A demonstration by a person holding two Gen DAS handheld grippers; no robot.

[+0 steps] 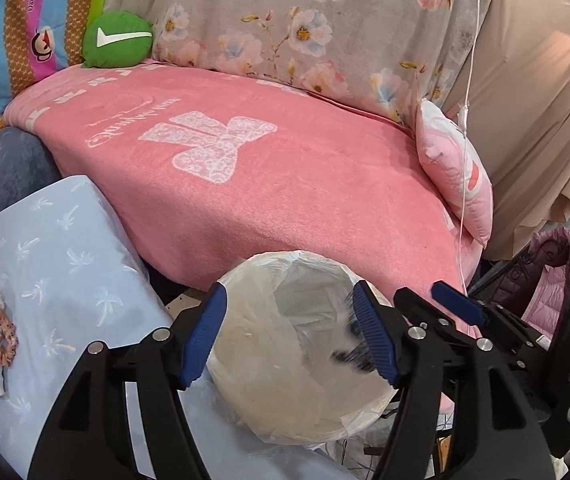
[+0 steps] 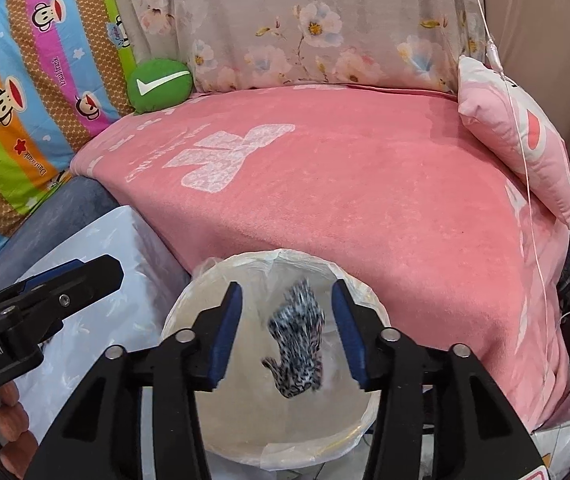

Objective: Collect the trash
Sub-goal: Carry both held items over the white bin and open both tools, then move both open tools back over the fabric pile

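I'm holding both grippers over the bin, jaws spread wide, gripping nothing. Right gripper: a spotted scrap is dropping between its fingers, blurred, long axis roughly upright, touching neither pad. Left gripper is sitting alongside; there the scrap is half hidden behind one finger. Bin bottom is hard to make out through the liner.

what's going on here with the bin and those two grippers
A person holds two grippers over a lined bin beside a pink-covered sofa. Both the left gripper and the right gripper are open. A blurred spotted scrap is between the right one's fingers, touching neither, apparently dropping into the bin.
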